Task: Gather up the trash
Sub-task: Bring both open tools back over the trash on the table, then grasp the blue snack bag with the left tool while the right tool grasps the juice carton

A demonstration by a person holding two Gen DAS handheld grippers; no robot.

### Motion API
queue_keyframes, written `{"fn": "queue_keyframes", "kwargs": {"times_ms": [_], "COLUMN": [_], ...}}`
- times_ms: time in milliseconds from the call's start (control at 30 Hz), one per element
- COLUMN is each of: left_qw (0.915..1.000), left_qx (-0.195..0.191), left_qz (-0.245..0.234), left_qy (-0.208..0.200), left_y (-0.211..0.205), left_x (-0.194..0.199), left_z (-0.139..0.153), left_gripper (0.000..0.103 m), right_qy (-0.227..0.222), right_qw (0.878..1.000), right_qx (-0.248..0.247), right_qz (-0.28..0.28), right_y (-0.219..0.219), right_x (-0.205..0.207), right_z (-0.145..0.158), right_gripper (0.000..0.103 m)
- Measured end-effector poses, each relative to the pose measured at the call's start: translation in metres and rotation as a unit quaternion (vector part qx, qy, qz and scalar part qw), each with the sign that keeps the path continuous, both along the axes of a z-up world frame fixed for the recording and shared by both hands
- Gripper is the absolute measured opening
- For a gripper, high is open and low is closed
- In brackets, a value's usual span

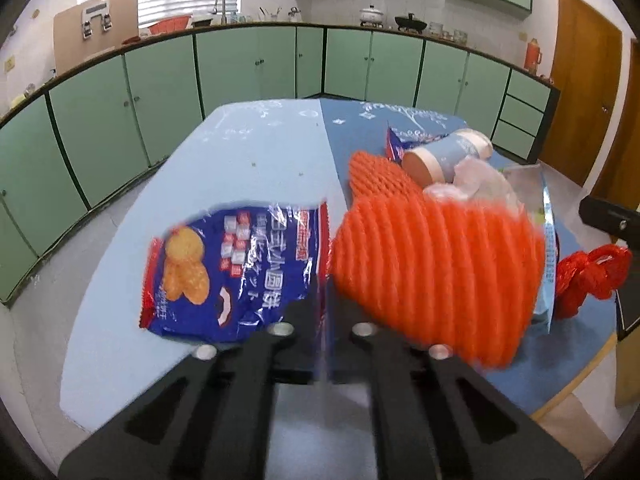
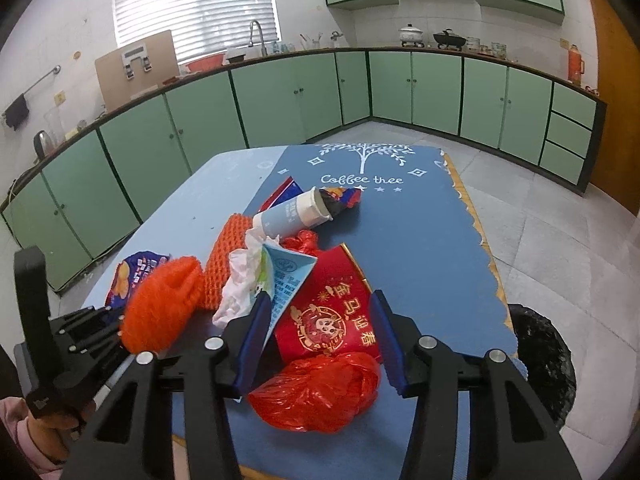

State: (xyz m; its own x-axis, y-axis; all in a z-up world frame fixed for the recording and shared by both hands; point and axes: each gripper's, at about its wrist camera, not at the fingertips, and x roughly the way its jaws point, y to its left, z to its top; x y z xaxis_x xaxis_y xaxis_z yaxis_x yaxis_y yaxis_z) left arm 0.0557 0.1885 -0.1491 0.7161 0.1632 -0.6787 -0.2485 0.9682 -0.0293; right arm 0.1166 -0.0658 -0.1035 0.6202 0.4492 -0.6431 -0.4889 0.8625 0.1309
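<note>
My left gripper (image 1: 324,304) is shut on the edge of a blue snack wrapper (image 1: 224,272), held above the table; an orange foam net (image 1: 436,272) hangs against it on the right. The left gripper also shows in the right wrist view (image 2: 116,328). My right gripper (image 2: 320,320) is open, its blue pads on either side of a crumpled red plastic bag (image 2: 320,392) and a red packet with gold print (image 2: 332,312). Behind lie a white tissue (image 2: 240,284), a second orange net (image 2: 224,256) and a tipped paper cup (image 2: 292,212).
The table carries a blue mat (image 2: 420,232) printed "Coffee tree". A black-lined bin (image 2: 544,360) stands at the table's right side. Green cabinets (image 2: 280,92) line the far walls, and a tiled floor lies to the right.
</note>
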Motion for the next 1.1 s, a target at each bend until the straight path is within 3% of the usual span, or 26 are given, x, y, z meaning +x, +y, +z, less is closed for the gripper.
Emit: {"fn": "queue_keyframes", "kwargs": {"times_ms": [267, 333, 367, 400, 433, 600, 867, 967, 1100], "left_qw": [0.9999, 1.0000, 1.0000, 0.9999, 0.9999, 0.9992, 0.9973, 0.9961, 0.9958], "left_qx": [0.000, -0.003, -0.006, -0.008, -0.004, 0.028, 0.015, -0.002, 0.004], "left_qz": [0.001, 0.001, 0.003, 0.004, 0.008, 0.026, 0.070, 0.072, 0.075], "left_qy": [-0.013, -0.007, -0.007, -0.008, -0.012, -0.016, 0.019, 0.052, 0.051], "left_y": [0.000, 0.002, 0.003, 0.004, 0.005, 0.010, 0.046, 0.058, 0.059], "left_x": [-0.001, 0.000, -0.002, -0.003, -0.006, -0.008, 0.011, 0.024, 0.025], "left_z": [0.011, 0.010, 0.010, 0.011, 0.012, 0.013, -0.005, -0.020, -0.024], "left_gripper": [0.001, 0.007, 0.018, 0.041, 0.050, 0.070, 0.088, 0.089, 0.088], "right_qy": [-0.003, -0.003, -0.002, -0.001, 0.000, -0.001, 0.001, 0.001, 0.002], "right_qw": [1.000, 1.000, 1.000, 1.000, 1.000, 1.000, 1.000, 1.000, 1.000], "right_qx": [0.001, 0.000, 0.000, 0.001, 0.001, -0.001, -0.005, -0.008, -0.011], "right_qz": [0.006, 0.006, 0.005, 0.005, 0.004, 0.008, 0.006, 0.005, 0.002], "right_y": [0.004, 0.004, 0.004, 0.004, 0.004, 0.006, 0.007, 0.008, 0.008], "right_x": [-0.001, -0.001, -0.001, -0.001, -0.001, -0.002, -0.001, 0.000, 0.002], "right_z": [0.002, 0.001, 0.001, 0.001, 0.001, 0.002, 0.000, 0.000, -0.001], "right_gripper": [0.050, 0.050, 0.050, 0.050, 0.050, 0.050, 0.050, 0.050, 0.050]}}
